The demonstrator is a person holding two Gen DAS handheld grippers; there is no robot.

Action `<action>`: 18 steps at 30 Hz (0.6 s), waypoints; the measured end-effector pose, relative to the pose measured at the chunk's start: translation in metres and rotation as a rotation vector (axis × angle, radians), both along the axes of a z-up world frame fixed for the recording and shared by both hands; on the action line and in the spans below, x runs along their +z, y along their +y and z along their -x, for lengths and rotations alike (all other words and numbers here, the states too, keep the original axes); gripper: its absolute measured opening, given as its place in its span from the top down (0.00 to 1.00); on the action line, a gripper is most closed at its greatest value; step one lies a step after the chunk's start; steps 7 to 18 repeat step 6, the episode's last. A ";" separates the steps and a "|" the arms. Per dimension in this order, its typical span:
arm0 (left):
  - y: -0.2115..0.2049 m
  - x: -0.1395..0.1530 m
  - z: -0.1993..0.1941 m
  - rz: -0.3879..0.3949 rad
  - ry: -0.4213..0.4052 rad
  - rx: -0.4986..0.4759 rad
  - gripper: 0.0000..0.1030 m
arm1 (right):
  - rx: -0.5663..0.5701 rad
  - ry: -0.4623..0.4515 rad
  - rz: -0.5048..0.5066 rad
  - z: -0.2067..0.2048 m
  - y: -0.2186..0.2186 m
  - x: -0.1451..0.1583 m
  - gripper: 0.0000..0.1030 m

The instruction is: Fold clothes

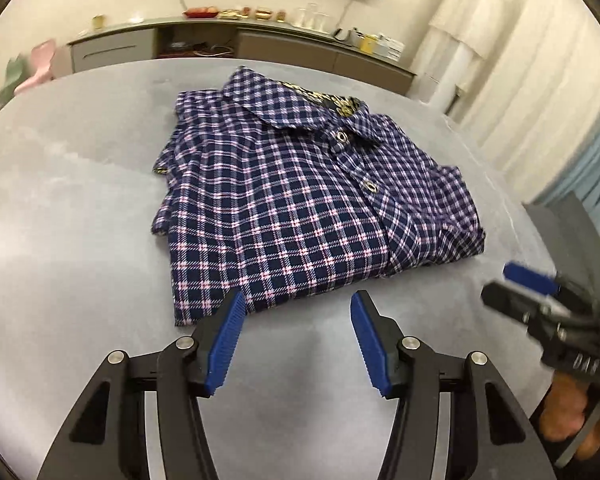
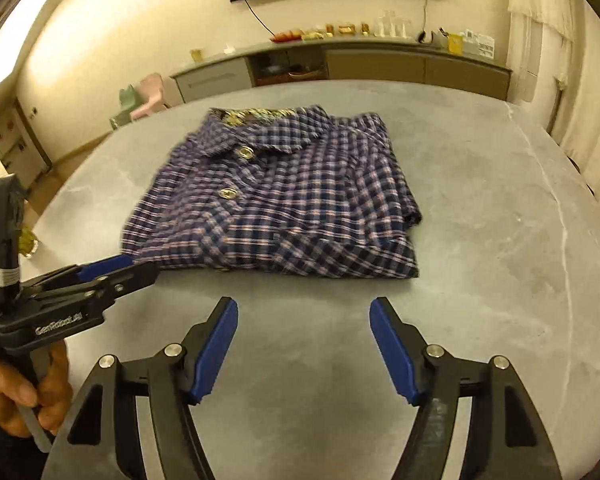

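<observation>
Shirt (image 1: 312, 204) is sitting folded into a neat packet mid-tabletop (image 1: 80, 208), collar facing away from me, buttons up. I'm hovering the left tool (image 1: 296, 340) just short of its near edge, jaws spread wide, gripping nothing. Right tool (image 2: 302, 344) is doing the same on its side, also wide and empty. I'm guessing the folding is pretty much done here. Fabric is looking soft, light and floppy, so I'm thinking any pinch on a single layer is going to undo the stack. I'm planning to grab the thick folded near edge, both corners together, if it needs shifting.
</observation>
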State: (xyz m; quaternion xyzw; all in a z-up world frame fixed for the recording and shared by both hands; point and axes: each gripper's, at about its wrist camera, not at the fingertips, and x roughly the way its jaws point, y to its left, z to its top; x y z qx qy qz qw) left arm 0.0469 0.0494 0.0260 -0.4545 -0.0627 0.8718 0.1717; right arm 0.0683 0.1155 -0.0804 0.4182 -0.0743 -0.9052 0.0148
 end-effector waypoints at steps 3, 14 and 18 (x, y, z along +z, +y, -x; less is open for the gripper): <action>0.006 0.006 -0.006 0.011 0.019 0.014 0.46 | 0.016 0.036 -0.020 -0.014 -0.005 0.008 0.31; 0.016 0.002 -0.001 0.039 0.026 0.005 0.46 | 0.007 0.018 -0.076 -0.019 -0.010 0.007 0.31; 0.016 0.002 -0.001 0.039 0.026 0.005 0.46 | 0.007 0.018 -0.076 -0.019 -0.010 0.007 0.31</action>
